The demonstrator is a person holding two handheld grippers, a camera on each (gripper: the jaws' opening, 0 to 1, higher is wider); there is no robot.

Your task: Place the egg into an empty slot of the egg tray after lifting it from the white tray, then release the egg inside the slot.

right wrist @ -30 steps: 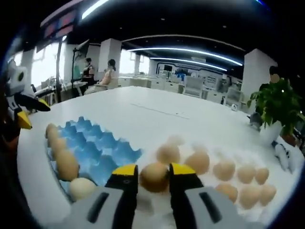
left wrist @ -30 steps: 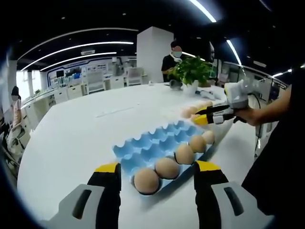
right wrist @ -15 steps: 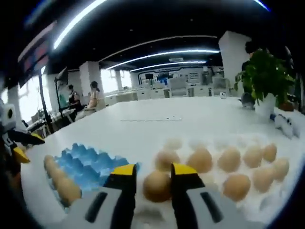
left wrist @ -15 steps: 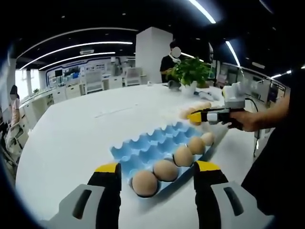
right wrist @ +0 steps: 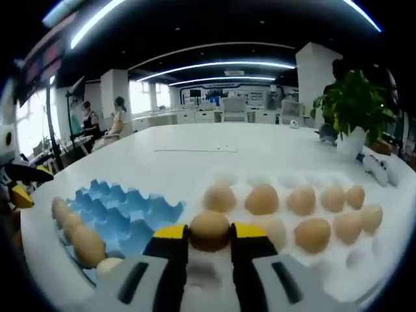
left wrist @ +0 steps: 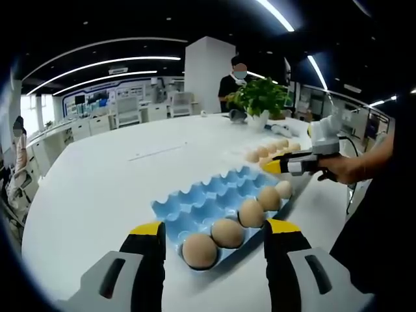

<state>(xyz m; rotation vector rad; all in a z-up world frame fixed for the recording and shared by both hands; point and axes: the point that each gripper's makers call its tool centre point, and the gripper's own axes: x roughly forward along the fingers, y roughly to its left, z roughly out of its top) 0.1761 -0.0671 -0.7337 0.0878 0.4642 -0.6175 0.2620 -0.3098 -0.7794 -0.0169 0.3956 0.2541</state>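
Egg clamped, carried between trays

The egg (right wrist: pixel 209 229) is gripped by the right gripper (right wrist: pixel 209 235) above the white tray (right wrist: pixel 364 260); the left gripper (left wrist: pixel 211 229) is held apart (idle). Cracking is risked if squeezed harder near the egg tray (right wrist: pixel 123 214).

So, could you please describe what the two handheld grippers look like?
The left gripper has grey moulded bodies ending in black jaws with yellow tips. The right gripper matches; seen from the left gripper view, it carries a white box on top.
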